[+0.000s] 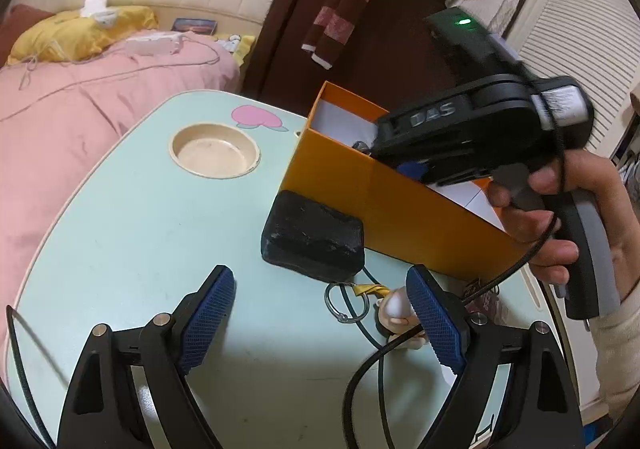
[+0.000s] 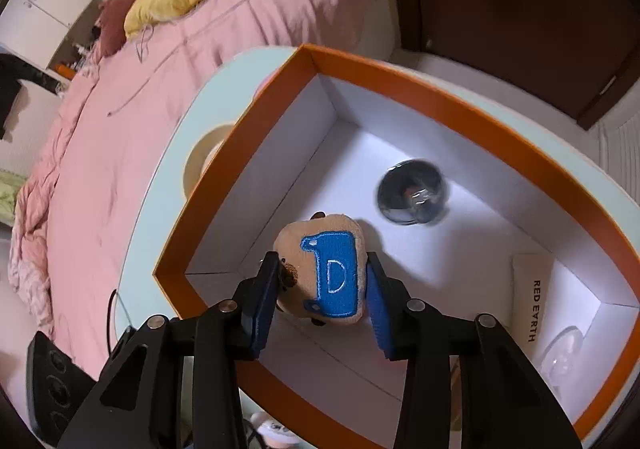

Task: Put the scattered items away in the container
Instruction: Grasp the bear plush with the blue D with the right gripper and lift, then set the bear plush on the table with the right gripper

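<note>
An orange box (image 1: 360, 193) with a white inside (image 2: 472, 121) stands on the pale green table (image 1: 140, 217). My right gripper (image 2: 322, 289) is shut on a tan plush toy (image 2: 328, 273) with a blue "D" patch and holds it inside the box. A round dark tin (image 2: 412, 191) and a white "RED EARTH" card (image 2: 530, 297) lie in the box. My left gripper (image 1: 320, 313) is open above the table. A black pouch (image 1: 314, 239) lies ahead of it against the box. A keyring with a small figure (image 1: 394, 313) lies by its right finger.
A round cup recess (image 1: 214, 153) is set in the table's far side. A bed with a pink quilt (image 1: 80, 109) borders the table on the left. A dark door (image 1: 360, 9) with hanging clothes stands behind. A black cable (image 1: 380, 361) crosses the table near the left gripper.
</note>
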The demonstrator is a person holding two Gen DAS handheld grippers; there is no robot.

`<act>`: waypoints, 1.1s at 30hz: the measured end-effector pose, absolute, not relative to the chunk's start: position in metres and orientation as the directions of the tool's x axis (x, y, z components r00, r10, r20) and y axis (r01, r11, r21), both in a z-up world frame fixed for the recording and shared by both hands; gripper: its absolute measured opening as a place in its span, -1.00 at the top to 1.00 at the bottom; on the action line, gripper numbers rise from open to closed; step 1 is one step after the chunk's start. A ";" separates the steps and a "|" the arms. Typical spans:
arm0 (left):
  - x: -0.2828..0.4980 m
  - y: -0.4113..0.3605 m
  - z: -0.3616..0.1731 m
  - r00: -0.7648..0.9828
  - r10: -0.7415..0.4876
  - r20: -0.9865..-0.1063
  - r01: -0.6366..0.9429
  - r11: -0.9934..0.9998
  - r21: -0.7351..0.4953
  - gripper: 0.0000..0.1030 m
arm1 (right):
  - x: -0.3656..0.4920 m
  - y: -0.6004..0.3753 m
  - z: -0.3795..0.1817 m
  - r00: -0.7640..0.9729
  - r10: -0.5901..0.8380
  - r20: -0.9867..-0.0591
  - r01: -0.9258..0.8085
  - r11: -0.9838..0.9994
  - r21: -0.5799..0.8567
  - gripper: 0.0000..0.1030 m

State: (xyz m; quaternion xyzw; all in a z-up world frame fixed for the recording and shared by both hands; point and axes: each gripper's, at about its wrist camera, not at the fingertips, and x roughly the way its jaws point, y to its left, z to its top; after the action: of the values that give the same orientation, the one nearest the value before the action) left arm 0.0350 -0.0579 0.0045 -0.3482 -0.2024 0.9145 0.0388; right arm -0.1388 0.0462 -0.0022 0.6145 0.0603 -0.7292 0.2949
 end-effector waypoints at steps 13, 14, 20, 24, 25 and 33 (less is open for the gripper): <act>0.034 -0.057 0.005 -0.752 0.204 -0.627 0.074 -0.919 -0.388 -0.70 | -0.054 0.143 0.104 -0.375 -0.597 -0.709 0.574 -0.750 0.328 0.16; 0.035 -0.057 0.005 -0.752 0.202 -0.627 0.074 -0.919 -0.386 -0.70 | -0.044 0.149 0.103 -0.373 -0.596 -0.711 0.575 -0.750 0.327 0.16; 0.037 -0.056 0.005 -0.752 0.188 -0.632 0.077 -0.927 -0.367 -0.70 | 0.002 0.153 0.052 -0.313 -0.520 -0.795 0.531 -0.790 0.307 0.16; 0.038 -0.055 0.005 -0.751 0.186 -0.633 0.079 -0.928 -0.365 -0.70 | 0.010 0.148 0.018 -0.331 -0.434 -0.838 0.500 -0.834 0.234 0.11; 0.039 -0.055 0.005 -0.751 0.186 -0.633 0.080 -0.927 -0.367 -0.70 | 0.012 0.150 0.014 -0.342 -0.427 -0.837 0.496 -0.838 0.225 0.07; 0.040 -0.055 0.020 -0.769 0.183 -0.613 0.063 -0.932 -0.357 -0.70 | 0.027 0.168 0.029 -0.451 -0.501 -0.739 0.493 -0.830 0.262 0.05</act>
State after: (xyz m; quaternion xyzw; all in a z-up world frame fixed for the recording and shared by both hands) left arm 0.0398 -0.0551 0.0201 -0.3386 -0.1818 0.9226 0.0323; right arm 0.0271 0.1684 0.0294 0.4352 -0.0045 -0.8518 0.2917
